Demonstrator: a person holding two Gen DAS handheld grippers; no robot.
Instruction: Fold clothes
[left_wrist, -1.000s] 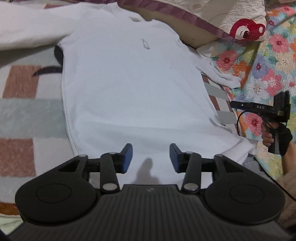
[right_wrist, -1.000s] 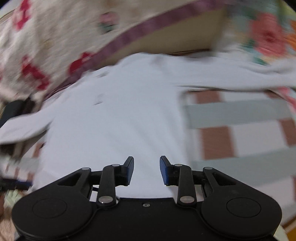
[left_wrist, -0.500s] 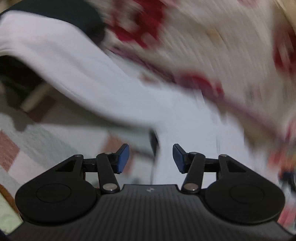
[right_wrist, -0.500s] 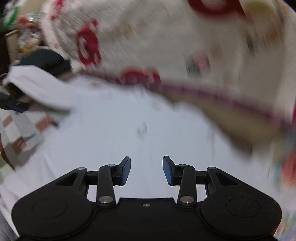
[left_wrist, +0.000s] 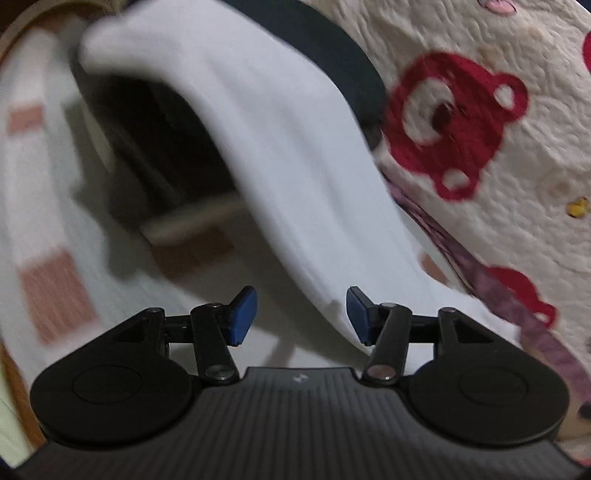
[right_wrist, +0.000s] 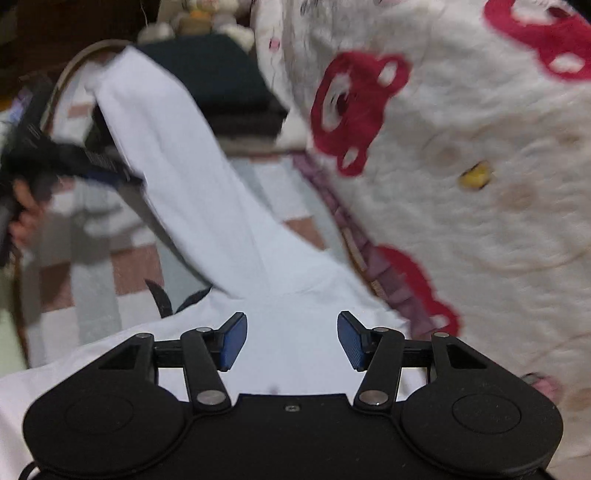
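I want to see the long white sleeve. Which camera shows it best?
The right wrist view: the white sleeve runs whole from the shirt's body up to its far end, beside the bear quilt. The left wrist view shows it too, but close, blurred, and cut off by the left hand-held gripper.

The right gripper (right_wrist: 291, 338) hovers over the body of a white long-sleeved shirt (right_wrist: 295, 314), its blue-padded jaws spread with nothing between them. From the shirt's body one sleeve (right_wrist: 162, 147) runs up and left, its far end draped over a dark object. Left of the sleeve is the left gripper (right_wrist: 74, 158), blurred. Right of the shirt lies a cream quilt (right_wrist: 480, 147) printed with red bears; under the shirt, a checked mat (right_wrist: 96, 295).
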